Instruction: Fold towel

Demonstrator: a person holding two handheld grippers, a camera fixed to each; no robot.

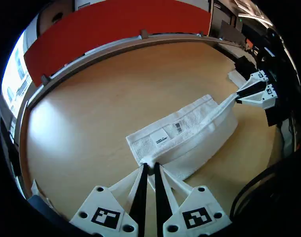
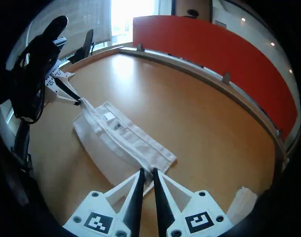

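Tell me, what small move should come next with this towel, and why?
Probably carry both pinched corners across toward the far edge, together. The left gripper and right gripper each grip an end of the towel, and the lifted edge sags between them, not yet laid down.

The left gripper (image 1: 150, 169) and right gripper (image 2: 147, 170) each have two slim black fingers (image 1: 141, 193), flanked by angular white plastic mounts (image 1: 95, 205) bearing black-and-white square markers (image 1: 106, 218) and dark round screw holes (image 1: 99, 189).
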